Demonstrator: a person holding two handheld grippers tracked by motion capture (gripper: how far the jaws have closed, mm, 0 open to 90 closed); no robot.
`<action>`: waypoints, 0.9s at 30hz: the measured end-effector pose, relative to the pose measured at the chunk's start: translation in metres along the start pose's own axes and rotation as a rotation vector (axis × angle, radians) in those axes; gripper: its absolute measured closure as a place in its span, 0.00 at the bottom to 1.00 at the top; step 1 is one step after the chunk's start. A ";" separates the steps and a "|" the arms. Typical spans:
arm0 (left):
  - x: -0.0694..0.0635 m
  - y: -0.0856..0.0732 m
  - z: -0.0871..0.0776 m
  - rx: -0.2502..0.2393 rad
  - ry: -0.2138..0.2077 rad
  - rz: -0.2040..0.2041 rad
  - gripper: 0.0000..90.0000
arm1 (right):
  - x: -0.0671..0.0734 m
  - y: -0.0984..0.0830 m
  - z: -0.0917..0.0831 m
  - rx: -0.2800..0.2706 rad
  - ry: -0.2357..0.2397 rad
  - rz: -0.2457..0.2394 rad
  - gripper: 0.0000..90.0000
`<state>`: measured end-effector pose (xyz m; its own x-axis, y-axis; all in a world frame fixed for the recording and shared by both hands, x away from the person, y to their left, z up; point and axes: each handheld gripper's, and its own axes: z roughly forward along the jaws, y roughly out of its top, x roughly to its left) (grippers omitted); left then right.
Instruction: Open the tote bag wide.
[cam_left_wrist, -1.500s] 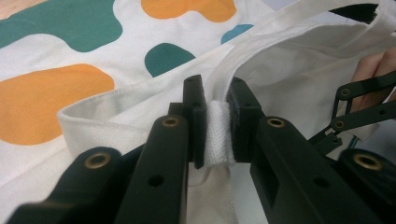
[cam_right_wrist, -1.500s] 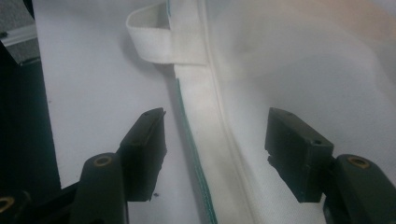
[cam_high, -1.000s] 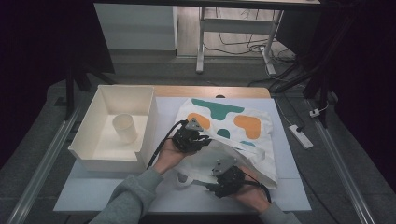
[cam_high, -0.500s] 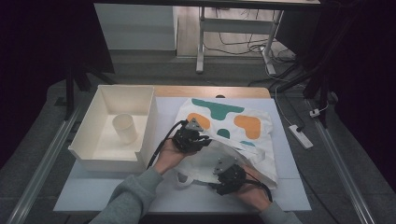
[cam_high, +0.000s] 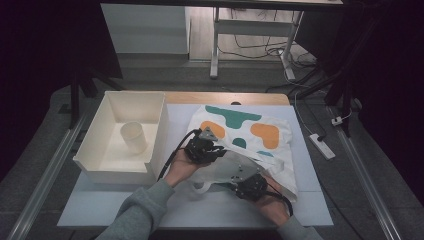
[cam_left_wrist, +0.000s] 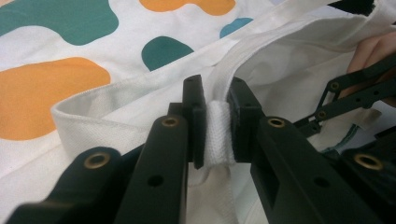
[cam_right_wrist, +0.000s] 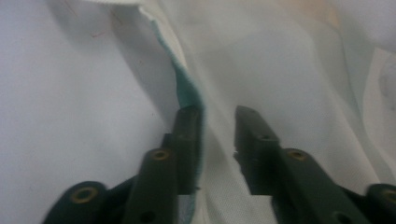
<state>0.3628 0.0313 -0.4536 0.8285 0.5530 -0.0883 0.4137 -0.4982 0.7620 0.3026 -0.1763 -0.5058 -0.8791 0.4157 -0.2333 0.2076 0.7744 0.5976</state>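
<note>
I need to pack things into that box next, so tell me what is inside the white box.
The white box holds one pale cup, upright on its floor near the middle. The rest of the visible floor is bare. The near wall hides the strip of floor just behind it.

Matt woven cloth bag (cam_left_wrist: 140, 70), matt plastic bin (cam_high: 100, 150)

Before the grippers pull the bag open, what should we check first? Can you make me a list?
1. Left gripper clamped on the bag hem: ok, the jaws pinch a white strap fold.
2. Right gripper holding cloth: not ok; its jaws have just been closing, cloth lies between them, a gap remains.
3. Which layer the right jaws will catch: cannot tell, the picture is blurred.
4. Bag lies on the table: ok.
5. Box and cup stand apart from the bag: ok.
</note>
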 end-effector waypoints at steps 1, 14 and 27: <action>0.000 0.000 0.000 0.000 0.000 0.000 0.87 | 0.000 0.000 0.000 0.004 0.005 0.001 0.80; 0.000 0.000 0.000 0.002 -0.001 0.004 0.87 | -0.004 -0.001 0.006 0.021 0.011 0.028 0.93; 0.000 0.000 0.000 0.001 -0.001 0.001 0.87 | -0.005 -0.001 0.002 0.003 0.070 0.045 0.96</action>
<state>0.3631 0.0315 -0.4542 0.8292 0.5521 -0.0879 0.4131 -0.4991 0.7618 0.3071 -0.1783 -0.5071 -0.8966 0.4162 -0.1516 0.2493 0.7571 0.6038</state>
